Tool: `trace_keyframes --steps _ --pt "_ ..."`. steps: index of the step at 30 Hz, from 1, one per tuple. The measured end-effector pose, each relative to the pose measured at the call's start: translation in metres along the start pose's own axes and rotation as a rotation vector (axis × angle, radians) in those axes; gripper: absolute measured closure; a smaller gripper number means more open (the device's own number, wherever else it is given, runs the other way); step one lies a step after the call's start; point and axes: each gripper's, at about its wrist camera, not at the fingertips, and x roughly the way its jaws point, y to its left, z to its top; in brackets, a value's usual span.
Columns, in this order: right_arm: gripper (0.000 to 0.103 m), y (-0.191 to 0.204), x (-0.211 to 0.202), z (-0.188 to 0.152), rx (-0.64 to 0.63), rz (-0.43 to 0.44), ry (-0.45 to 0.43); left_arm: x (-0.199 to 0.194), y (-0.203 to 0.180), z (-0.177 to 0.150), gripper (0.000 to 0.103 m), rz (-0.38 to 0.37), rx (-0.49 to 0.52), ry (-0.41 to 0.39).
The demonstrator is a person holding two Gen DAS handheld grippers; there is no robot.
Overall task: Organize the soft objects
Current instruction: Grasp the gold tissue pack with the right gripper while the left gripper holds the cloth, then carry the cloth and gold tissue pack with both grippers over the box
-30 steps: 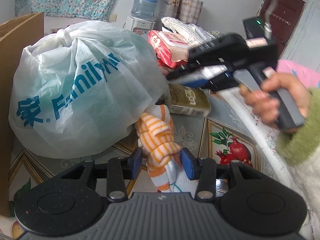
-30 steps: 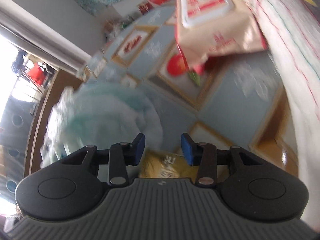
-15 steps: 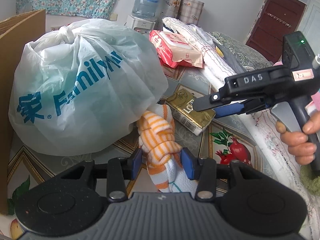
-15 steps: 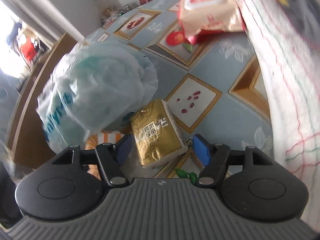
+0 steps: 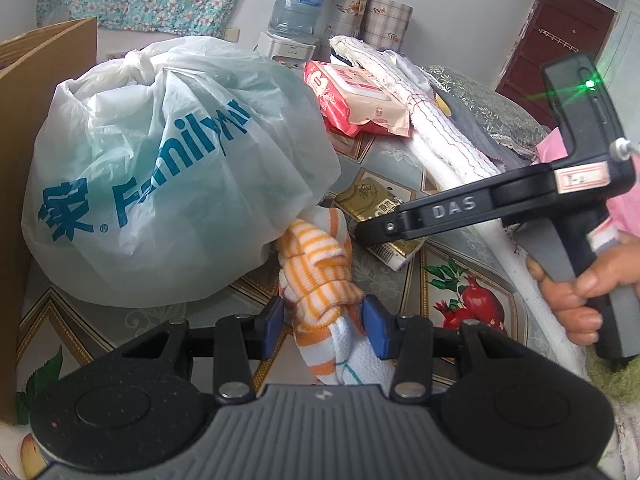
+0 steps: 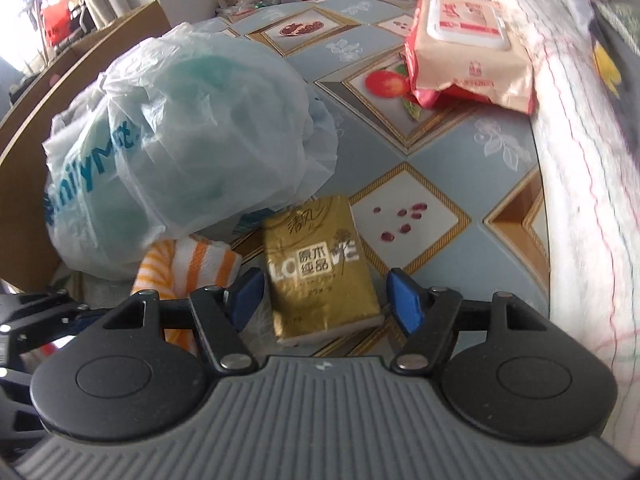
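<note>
Now:
left gripper (image 5: 323,318): clamped on towel (image 5: 316,264)
right gripper (image 6: 324,294): wide open, empty, straddling tissue pack (image 6: 318,266)
tip: lower, centre, then squeeze gently

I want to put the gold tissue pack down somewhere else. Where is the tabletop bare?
Bare cloth lies between the gold tissue pack, the wipes pack and the folded white cloth. More shows beyond the plastic bag. It is crowded where bag, striped towel and pack meet.

Orange-striped towel (image 5: 320,276) bunched, gold tissue pack (image 6: 318,268) flat
</note>
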Motion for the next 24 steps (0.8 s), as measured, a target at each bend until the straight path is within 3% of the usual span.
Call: trace_keyframes --steps 4,5,8,12,17,24 --pt "0.038 0.007 0.005 0.0 -0.077 -0.032 -0.003 0.001 0.001 -0.001 0.06 -0.008 -0.008 -0.004" --pt "0.047 0.006 0.004 0.0 -0.079 -0.032 -0.004 0.001 0.002 -0.001 0.061 -0.015 -0.011 -0.003" --pt "0.049 -0.001 -0.004 -0.003 -0.019 -0.009 -0.006 0.001 0.005 -0.001 0.062 -0.026 -0.028 -0.004" --pt "0.05 -0.019 -0.018 -0.014 0.127 0.06 -0.014 -0.004 0.008 -0.002 0.063 -0.038 -0.038 -0.003" --pt "0.05 -0.029 -0.049 -0.027 0.268 0.208 -0.046 -0.019 0.01 0.0 0.063 -0.101 -0.057 -0.007" --pt "0.049 0.019 -0.102 -0.014 0.185 0.307 -0.127 -0.085 0.021 0.006 0.067 -0.166 -0.057 -0.12"
